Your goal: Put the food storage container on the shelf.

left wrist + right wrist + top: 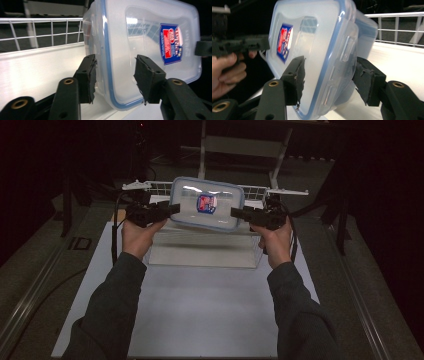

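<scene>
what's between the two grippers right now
A clear lidded plastic container spans the gap between the left gripper and right gripper, seen in the high view.

Long dark grey sleeves on both forearms, reaching wrists; hands bare. Left hand-held gripper: black body, black cable looping from it, white three-cornered plate on top. Right hand-held gripper: same black build, white plate, black cable. Jaws matte black, blocky, with brass-coloured rivets; inner faces carry dark foam pads with ragged, torn edges.
</scene>
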### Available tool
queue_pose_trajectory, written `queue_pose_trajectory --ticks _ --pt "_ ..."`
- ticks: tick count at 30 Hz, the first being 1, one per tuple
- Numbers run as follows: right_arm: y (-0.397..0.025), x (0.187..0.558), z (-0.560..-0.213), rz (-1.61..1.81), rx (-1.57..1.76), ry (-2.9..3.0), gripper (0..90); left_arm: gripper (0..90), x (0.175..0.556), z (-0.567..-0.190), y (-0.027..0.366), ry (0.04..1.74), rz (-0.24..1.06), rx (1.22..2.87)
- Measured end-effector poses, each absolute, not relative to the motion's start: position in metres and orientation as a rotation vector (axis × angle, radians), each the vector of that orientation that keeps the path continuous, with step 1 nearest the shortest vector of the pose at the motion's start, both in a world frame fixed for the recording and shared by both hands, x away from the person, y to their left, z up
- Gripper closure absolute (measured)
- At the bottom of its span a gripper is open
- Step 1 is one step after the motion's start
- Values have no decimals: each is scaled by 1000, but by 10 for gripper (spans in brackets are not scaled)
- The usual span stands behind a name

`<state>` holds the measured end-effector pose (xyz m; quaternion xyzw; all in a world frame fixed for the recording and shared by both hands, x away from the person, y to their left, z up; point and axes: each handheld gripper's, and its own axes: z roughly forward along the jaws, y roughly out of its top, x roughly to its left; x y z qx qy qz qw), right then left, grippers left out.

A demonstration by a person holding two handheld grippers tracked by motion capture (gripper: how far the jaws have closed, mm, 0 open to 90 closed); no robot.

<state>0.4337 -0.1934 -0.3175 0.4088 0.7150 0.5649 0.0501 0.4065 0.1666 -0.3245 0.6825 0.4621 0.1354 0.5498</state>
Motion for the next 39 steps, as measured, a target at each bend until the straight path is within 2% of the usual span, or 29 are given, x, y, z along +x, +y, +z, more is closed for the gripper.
queue_pose_trajectory --ticks 4,11,19,27,34,39 --pt "-197 440 -320 1752 1305 2131 435 552 407 -325 165 1087 320 1622" --pt "-192 440 -317 1592 1298 2074 364 534 404 -323 165 1092 389 1615" --pt "-196 427 -308 1504 1171 2075 373 515 393 -318 166 1040 463 1665" --pt "-202 395 -297 1425 948 2198 393 501 369 -308 170 970 516 1716" --pt "-215 362 -298 1424 897 2230 390 491 329 -304 175 854 555 1775" --pt "-222 343 -302 1363 850 2240 388 489 312 -311 181 832 581 1780"
